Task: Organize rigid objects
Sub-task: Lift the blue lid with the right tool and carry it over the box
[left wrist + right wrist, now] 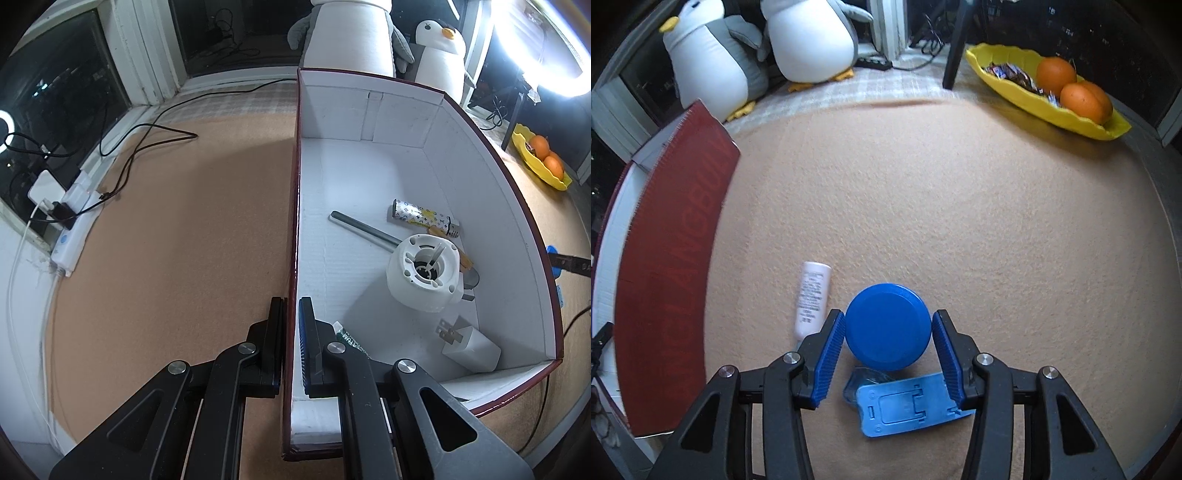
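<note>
Left gripper (pixel 291 306) pinched shut on the red box's side wall (pixel 294 221). Right gripper (pixel 888 325) half open — a round blue lid (pixel 888 326) sits between its fingers, left pad touching, right pad just beside.

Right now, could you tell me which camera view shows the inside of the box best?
The left wrist view: it looks down into the box, showing its white floor with a lighter, a metal rod, a white round part and a charger plug. The right wrist view shows only its red outer wall, nothing inside.
</note>
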The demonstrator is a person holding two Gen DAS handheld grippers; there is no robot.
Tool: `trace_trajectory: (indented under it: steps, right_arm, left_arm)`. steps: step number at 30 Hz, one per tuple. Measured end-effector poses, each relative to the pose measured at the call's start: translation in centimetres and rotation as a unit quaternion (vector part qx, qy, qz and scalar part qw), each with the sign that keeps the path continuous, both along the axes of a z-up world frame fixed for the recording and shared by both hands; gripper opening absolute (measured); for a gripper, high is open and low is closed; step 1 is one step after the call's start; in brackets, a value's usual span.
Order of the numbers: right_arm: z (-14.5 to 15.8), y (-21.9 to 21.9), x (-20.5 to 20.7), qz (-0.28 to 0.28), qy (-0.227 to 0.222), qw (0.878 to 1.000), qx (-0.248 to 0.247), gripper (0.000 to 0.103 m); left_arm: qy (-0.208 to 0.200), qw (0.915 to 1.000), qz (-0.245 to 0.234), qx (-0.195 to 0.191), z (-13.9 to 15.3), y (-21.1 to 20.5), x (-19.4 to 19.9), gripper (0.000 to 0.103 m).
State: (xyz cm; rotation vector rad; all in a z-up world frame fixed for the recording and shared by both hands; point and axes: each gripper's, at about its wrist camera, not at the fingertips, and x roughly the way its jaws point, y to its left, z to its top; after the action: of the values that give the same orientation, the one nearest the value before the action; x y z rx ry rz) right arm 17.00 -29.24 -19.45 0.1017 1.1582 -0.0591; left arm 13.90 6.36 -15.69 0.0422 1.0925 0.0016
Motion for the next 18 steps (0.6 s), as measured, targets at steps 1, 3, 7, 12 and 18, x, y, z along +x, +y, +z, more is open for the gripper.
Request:
trace_trajectory:
  steps: [1,3,7,12,18]
  right_arm:
    - [0.6,0.3,-0.1,0.005,-0.008,1.0,0.002,0.045]
    - [1.7,0.8,-0.3,0.017,-0.022,1.0,0.005,0.045]
    - [3.9,2.7,-0.3,0.047,-0.049,0.998,0.012,0.045]
    - [6.2,6.0,-0.3,0.092,-0.077,0.993,0.015,0.045]
    - [7.9,9.6,-0.6,0.145,-0.098,0.984,0.029,0.045]
  left_arm:
    - [0.0,1.0,0.002,-0.001,0.0,0.0,0.0,0.007]
    - [0.001,1.0,0.007,-0.004,0.0,0.1,-0.1,0.007]
    - [0.003,0.9998,0.016,-0.008,-0.1,0.2,-0.2,0.007]
    - [0.002,0.9992,0.035,-0.017,-0.2,0.5,-0.4,0.007]
    - [-0.001,0.9982,0.055,-0.024,-0.1,0.7,-0.6,0.007]
